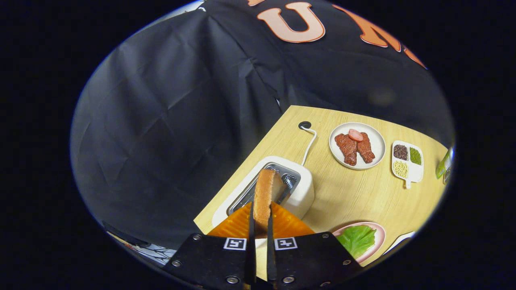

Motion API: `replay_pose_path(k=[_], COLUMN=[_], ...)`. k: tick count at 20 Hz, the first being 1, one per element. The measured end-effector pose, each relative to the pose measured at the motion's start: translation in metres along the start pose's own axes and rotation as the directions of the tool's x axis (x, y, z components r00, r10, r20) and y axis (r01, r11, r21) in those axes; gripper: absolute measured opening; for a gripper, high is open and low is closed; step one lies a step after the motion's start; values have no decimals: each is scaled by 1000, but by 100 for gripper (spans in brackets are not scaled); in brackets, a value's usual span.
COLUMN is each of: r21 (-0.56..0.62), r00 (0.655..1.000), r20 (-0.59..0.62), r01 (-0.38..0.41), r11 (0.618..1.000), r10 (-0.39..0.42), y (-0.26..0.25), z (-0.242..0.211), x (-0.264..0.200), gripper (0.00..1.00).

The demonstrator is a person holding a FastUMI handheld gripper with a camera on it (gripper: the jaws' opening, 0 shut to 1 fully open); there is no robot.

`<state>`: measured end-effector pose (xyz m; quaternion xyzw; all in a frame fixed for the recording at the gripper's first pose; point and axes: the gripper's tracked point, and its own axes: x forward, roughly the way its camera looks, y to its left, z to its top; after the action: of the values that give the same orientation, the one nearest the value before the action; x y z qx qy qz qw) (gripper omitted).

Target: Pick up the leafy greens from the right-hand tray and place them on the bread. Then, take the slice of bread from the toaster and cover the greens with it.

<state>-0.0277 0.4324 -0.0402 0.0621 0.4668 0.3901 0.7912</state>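
Above the toaster [278, 187], tool [261, 225] clamped edge-on around bread slice [264, 197].

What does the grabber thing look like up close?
The gripper has two thin, flat fingers running side by side. Each sits on a black blocky carriage with silver screws, and each carriage carries a small square black-and-white marker. No cables on it are in sight.

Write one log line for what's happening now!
fingers: shut on bread | bread: over toaster | greens: on pink plate | cover step: not yet done
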Motion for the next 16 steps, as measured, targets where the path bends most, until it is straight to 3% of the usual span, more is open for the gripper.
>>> replay_pose_path(k=[3,7,16], r21=[34,28,71], r00=[997,991,987], r20=[34,62,122], r01=[-76,-118,-114], r11=[996,993,991], r10=[75,116,105], y=[6,2,-53], z=[2,-5,-31], x=[-17,-35,-65], gripper=[11,11,11])
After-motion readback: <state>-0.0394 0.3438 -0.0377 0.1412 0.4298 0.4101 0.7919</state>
